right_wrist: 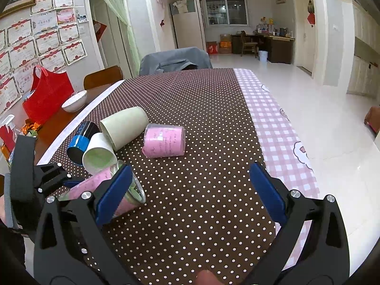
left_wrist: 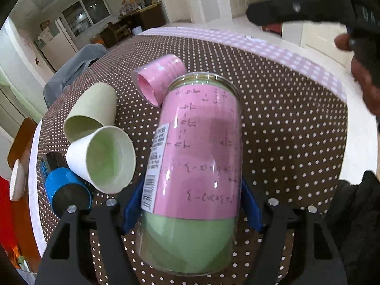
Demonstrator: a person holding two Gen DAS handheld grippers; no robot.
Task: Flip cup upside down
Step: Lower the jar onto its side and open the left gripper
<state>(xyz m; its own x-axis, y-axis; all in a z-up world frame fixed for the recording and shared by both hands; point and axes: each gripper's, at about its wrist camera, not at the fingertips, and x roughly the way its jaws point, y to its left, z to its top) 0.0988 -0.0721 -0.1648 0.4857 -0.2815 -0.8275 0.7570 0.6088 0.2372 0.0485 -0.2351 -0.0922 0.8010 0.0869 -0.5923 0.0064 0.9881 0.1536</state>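
My left gripper [left_wrist: 190,204] is shut on a clear glass cup [left_wrist: 197,156] with a pink and green paper liner and a barcode sticker. Its blue pads press both sides and the cup points away from the camera above the dotted tablecloth. The same cup [right_wrist: 106,190] shows in the right wrist view, tilted, partly hidden behind my right gripper's left finger. My right gripper [right_wrist: 190,194] is open and empty above the table. It shows as a dark blurred shape [left_wrist: 296,11] at the top right of the left wrist view.
Several cups lie on their sides on the brown dotted cloth [right_wrist: 201,118]: a pink one [right_wrist: 165,140], a pale green one [right_wrist: 123,127], a white one with a green inside [right_wrist: 99,154] and a blue one [right_wrist: 80,142]. A pink checked cloth [right_wrist: 280,128] covers the right edge. A red bag [right_wrist: 47,95] and a white bowl [right_wrist: 74,101] sit at the left.
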